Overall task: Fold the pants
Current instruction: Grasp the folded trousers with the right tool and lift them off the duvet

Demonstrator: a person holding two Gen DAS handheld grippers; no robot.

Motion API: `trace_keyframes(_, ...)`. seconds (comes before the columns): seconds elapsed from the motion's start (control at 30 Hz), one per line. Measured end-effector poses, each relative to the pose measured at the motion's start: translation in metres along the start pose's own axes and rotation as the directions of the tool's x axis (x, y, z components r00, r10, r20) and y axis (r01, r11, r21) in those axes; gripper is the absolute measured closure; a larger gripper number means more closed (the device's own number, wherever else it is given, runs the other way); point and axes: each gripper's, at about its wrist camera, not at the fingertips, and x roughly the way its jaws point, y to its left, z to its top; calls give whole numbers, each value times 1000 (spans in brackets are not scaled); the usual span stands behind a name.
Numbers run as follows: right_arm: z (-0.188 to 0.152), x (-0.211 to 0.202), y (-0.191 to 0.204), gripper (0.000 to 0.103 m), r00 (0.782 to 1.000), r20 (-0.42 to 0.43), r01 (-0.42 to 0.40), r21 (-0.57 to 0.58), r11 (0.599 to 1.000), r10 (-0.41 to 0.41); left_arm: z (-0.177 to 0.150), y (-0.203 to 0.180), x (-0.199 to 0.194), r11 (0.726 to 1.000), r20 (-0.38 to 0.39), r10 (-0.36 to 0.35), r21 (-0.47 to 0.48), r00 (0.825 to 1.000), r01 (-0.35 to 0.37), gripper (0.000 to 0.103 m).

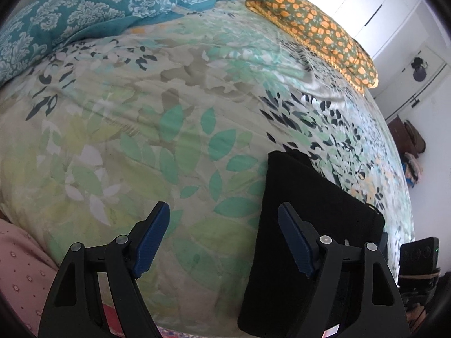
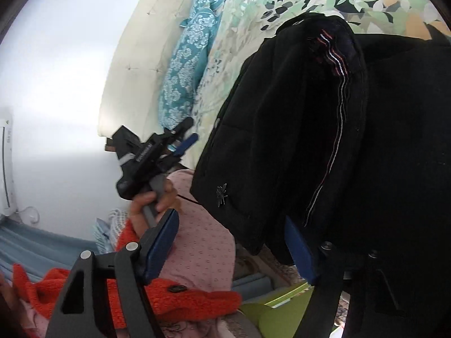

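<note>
From the left wrist view, the left hand-held gripper is spread wide above the bed. The folded black pants lie on the bed at 4 o'clock. From the right wrist view, the right hand-held gripper is spread; the pants hang at 2 o'clock over its right finger.

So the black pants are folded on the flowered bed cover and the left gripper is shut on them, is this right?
Not quite. In the left wrist view the left gripper is open, its fingers spread with nothing between them. The black pants do lie folded on the flowered bed cover, partly behind one finger; whether it touches them I cannot tell.
</note>
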Motion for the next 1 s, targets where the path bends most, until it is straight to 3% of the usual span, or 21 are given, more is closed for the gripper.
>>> trace_keyframes(0.07,1,8,-7,44,995,-18,96,19,995,-96,0,0,4,1000,-7,1,2,1000,-1,23)
trace_keyframes(0.17,1,20,-12,57,998,-10,64,43,997,-63,0,-1,6,1000,-2,13,16,1000,-13,23)
trace_keyframes(0.23,0,25,-6,77,996,3,94,5,996,-94,1,0,6,999,1,26,21,1000,-26,23)
trace_keyframes(0.3,0,20,7,82,996,34,83,-28,996,-82,1,3,6,999,0,33,13,999,-33,23)
trace_keyframes(0.43,-5,-17,47,84,993,115,29,-114,993,-16,2,9,3,1000,2,27,-14,1000,-27,23)
trace_keyframes(0.67,-8,-80,98,84,982,176,111,-240,964,-69,-1,3,-1,1000,3,14,12,1000,-14,23)
trace_keyframes(0.83,-22,-115,94,84,968,195,206,-243,948,-161,-3,-2,-7,1000,6,-5,30,1000,5,23)
trace_keyframes(1.0,-40,-143,67,84,953,209,258,-174,950,-220,-4,-5,-6,999,-3,-14,35,1000,14,23)
